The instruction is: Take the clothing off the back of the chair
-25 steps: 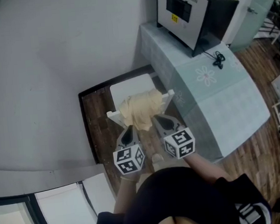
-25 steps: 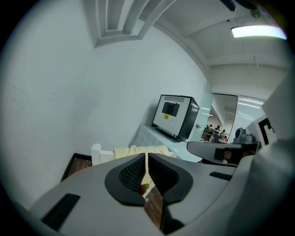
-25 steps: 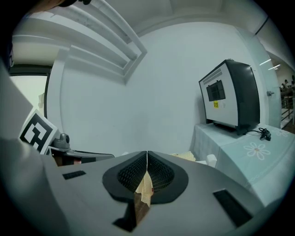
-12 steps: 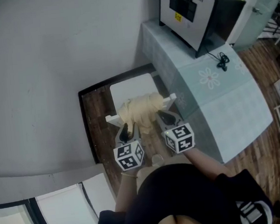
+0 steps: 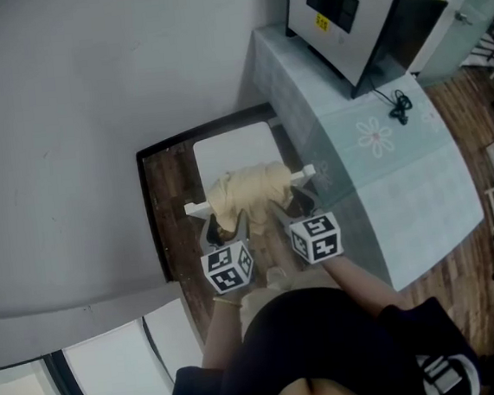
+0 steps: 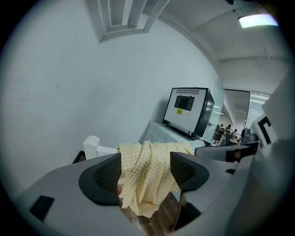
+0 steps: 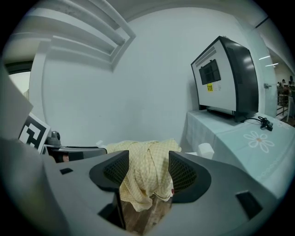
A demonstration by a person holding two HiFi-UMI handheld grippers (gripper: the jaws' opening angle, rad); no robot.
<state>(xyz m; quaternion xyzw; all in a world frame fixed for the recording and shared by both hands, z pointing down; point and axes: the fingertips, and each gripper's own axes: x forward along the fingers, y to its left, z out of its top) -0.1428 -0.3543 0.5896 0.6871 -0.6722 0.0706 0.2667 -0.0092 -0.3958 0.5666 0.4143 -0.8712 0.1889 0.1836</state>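
Observation:
A pale yellow checked garment [image 5: 246, 192] hangs bunched over the back rail of a white chair [image 5: 301, 175]. My left gripper [image 5: 224, 229] is just short of the cloth's left part, and my right gripper [image 5: 295, 205] is at its right part. Both sets of jaws have just been opening and now stand wide. In the left gripper view the garment [image 6: 147, 175] shows in the gap of the left gripper [image 6: 145, 173], untouched by the pads. In the right gripper view the garment [image 7: 145, 177] likewise lies in the gap of the right gripper [image 7: 145, 175], ungripped.
A table with a pale flowered cloth [image 5: 383, 162] stands close on the chair's right and carries a silver and black oven [image 5: 359, 8] and a black cable [image 5: 403, 103]. A grey wall [image 5: 66, 123] rises to the left. The floor is dark wood [image 5: 165, 200].
Both grippers have moved forward and down to the garment on the chair back. Their jaws, shut a second ago, now stand open, the left opening first.

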